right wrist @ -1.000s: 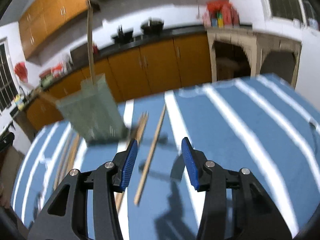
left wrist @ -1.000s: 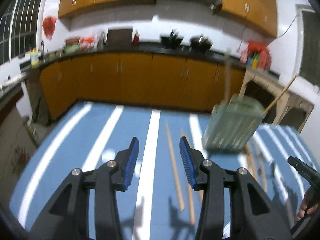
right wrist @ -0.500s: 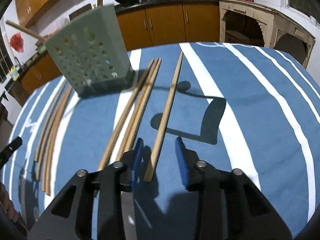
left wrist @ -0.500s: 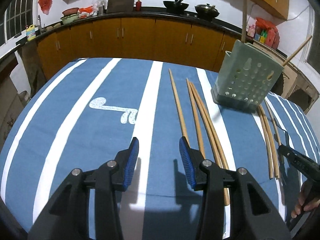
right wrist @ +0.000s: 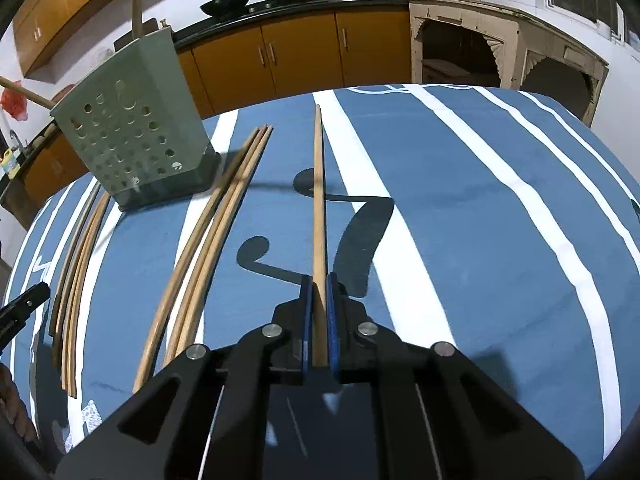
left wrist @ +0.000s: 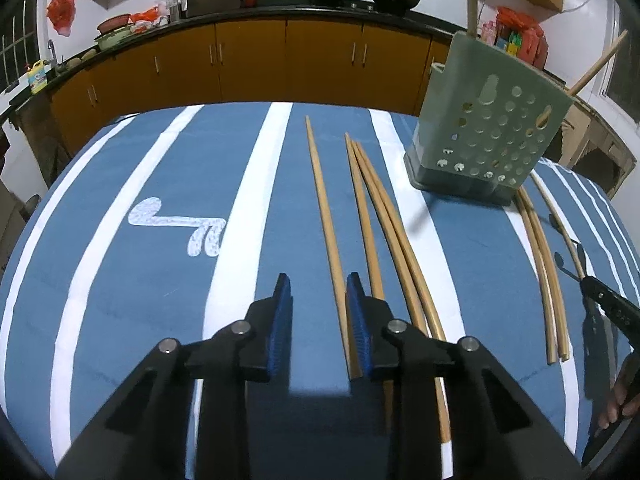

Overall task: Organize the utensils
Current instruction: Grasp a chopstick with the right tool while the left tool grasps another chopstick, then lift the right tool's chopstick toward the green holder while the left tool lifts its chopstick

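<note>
On blue striped cloth (right wrist: 460, 184) | right gripper (right wrist: 317, 308) clamped on chopstick (right wrist: 318, 200), shaft pointing straight ahead | holder (right wrist: 132, 136) ahead-left | left gripper (left wrist: 316, 312) fingers apart, empty

A: What's lying before you?

B: Long, pale wooden chopsticks on the blue, white-striped tabletop (right wrist: 500, 200). One single chopstick (right wrist: 319, 208) lies straight, its near end clamped between the blue pads of your right tool (right wrist: 319, 316).

A: And the others?

B: A cluster of three chopsticks (right wrist: 208, 240) lies just left of it, fanning slightly. Further left, another thin bundle (right wrist: 76, 276) lies flat. Between them stands a grey-green perforated utensil holder (right wrist: 132, 136), upright, with two sticks already poking out of its top.
</note>
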`<state>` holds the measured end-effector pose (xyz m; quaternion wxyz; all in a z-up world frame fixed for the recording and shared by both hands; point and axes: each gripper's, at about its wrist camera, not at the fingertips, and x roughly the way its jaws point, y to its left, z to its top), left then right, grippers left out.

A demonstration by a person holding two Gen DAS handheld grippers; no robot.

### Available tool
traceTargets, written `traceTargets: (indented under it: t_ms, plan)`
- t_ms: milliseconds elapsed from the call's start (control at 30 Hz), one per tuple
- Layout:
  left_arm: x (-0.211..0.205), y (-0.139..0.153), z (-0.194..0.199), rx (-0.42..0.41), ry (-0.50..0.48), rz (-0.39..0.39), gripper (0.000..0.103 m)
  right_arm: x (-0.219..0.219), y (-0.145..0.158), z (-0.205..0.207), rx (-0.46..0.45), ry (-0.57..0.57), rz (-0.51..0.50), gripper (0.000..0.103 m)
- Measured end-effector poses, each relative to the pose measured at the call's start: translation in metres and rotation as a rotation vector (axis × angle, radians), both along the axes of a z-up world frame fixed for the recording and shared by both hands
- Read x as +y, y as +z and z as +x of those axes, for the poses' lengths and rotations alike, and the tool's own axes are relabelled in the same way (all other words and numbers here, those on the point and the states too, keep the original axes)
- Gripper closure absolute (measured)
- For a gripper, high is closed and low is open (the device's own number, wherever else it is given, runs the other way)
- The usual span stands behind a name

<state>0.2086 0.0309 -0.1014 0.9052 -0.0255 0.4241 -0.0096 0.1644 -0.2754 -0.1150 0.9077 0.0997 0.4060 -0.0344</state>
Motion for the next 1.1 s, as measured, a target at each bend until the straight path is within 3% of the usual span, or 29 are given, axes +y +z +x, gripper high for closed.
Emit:
traceTargets:
  t_ms: [300,500,767,1100]
  plan:
    - [-0.009,-0.007,0.011,0.022,-0.027,-0.007,0.076,0.000,-0.001,0.002,0.001,0.002,-0.004,0.095]
    - [-0.012,-0.012,0.012,0.022,-0.017,0.016,0.094,0.002,0.000,0.001,0.001,0.009,-0.014,0.095]
    - [0.017,-0.011,0.000,0.022,0.032,0.001,0.095,-0.015,0.000,0.004,0.002,-0.025,-0.029,0.095]
    - [0.021,-0.011,-0.007,0.017,0.014,-0.002,0.093,-0.023,-0.002,0.004,0.003,-0.017,-0.023,0.095]
